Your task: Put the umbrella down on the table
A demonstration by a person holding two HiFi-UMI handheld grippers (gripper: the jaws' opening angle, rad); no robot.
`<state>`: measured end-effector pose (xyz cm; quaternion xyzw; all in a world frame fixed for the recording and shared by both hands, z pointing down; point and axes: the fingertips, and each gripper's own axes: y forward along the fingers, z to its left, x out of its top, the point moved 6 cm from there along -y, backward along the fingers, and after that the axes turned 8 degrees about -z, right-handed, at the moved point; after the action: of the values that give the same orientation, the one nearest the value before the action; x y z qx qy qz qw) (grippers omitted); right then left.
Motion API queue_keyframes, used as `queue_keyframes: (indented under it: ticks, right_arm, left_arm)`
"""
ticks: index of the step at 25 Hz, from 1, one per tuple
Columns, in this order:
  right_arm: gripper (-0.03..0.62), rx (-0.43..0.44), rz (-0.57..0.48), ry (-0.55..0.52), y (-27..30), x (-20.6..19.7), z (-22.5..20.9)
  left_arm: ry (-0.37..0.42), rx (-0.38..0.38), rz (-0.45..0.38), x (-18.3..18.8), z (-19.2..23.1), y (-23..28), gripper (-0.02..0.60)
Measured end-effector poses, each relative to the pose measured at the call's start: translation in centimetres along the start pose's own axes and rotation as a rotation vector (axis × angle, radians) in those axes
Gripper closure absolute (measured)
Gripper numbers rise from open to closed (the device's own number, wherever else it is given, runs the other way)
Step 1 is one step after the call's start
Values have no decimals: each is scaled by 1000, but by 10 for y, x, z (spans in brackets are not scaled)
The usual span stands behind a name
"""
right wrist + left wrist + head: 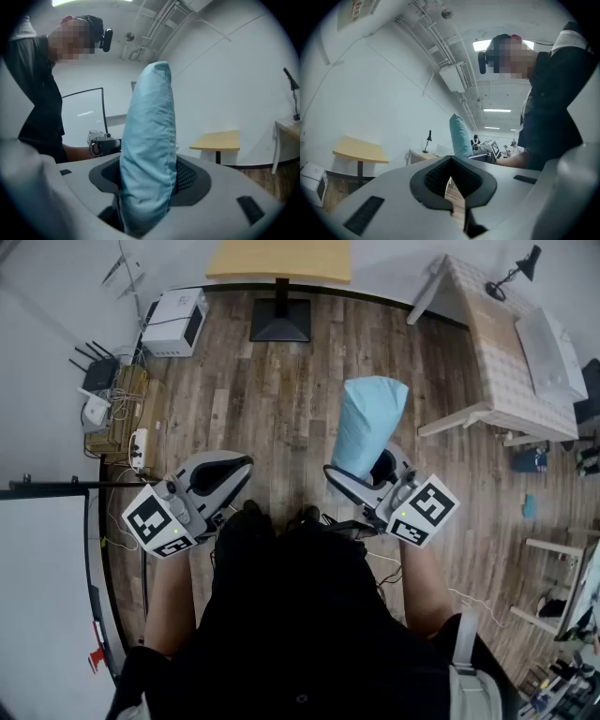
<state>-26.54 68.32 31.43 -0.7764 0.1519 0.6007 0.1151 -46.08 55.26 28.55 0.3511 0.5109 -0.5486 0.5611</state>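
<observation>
- Wood-plank floor [281, 390] lies under the standing person. A yellow table [278, 259] is at the far wall and a pale checked table [502, 357] with a desk lamp [517, 272] is off to the right, both well apart from the grippers.
- The right gripper [373, 476] is clamped on the umbrella [368, 423]. Its jaws stand wide, and the light blue sleeve fills the gap between the pads.
- The left gripper [450, 165] has its pads together at the tips, with nothing between them.
- The umbrella is in the air over the floor, in front of the person and on no table.
- Its long axis runs upright, crosswise to the roughly level jaws. The rounded upper end points at the ceiling, and in the head view it leans slightly away from the person. The lower end is hidden below the jaws.
- My reading of the step is carrying: the grasp is made and the set-down has not begun.
- The next move probably calls for reaching a table, though I cannot tell which one is meant. The wrist would then roll so the long axis lies level, the umbrella would be lowered onto the top, and only then would the jaws part.
</observation>
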Motion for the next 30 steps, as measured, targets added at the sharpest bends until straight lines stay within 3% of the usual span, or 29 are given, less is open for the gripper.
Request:
queue_keyframes:
  ticks: [11,19,23,26,30]
  right_arm:
    - [318,-105,-35,47,-20,-16,-53]
    - [316,-128,-34,89,-24,-21,-45]
    - [316,-144,-16,75,-18,-23,-39]
    - [316,-140,-15,73,-16,-20,-42]
    - [316,-133,-19,66,-21,-14,-46]
  left_arm:
    - [-32,-87,67,-21,18,72,577]
    - [-69,-90,76,-35,25,62,577]
    - [-135,-102,-1,-42,30,42,577]
    - [-108,-72,28,-39,34,39,577]
    - [-83,-88,14,-27,30,46,577]
